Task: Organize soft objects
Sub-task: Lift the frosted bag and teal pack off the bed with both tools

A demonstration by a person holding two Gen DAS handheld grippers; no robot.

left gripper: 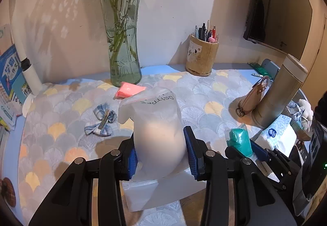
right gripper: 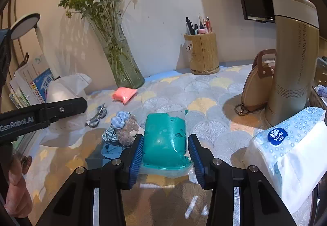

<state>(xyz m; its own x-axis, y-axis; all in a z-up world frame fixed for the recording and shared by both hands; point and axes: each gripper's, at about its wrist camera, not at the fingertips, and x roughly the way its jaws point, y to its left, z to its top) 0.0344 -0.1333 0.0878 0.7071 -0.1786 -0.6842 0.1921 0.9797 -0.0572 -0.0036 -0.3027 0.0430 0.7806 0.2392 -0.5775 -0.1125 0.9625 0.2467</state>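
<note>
Teal putty bag (right gripper: 165, 140): soft, slippery; my right gripper (right gripper: 165, 151) grasps midsection, near tissue pack (right gripper: 290, 156). Left gripper (left gripper: 159, 152) clamps frosted bag (left gripper: 157, 130).

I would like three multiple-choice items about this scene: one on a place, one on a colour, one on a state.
1. Where does the pink packet lie?
A. at the foot of the glass vase
B. inside the pen holder
C. on top of the tissue pack

2. What colour is the bag in the right claw?
A. pink
B. teal
C. yellow

3. How is the frosted bag in the left claw?
A. flat on the cloth
B. gripped between the pads
C. hanging from the lamp

Key: 1 A, it rests on the cloth by the vase base; 2 B, its filling is teal; 3 B, both blue pads press its sides.
</note>
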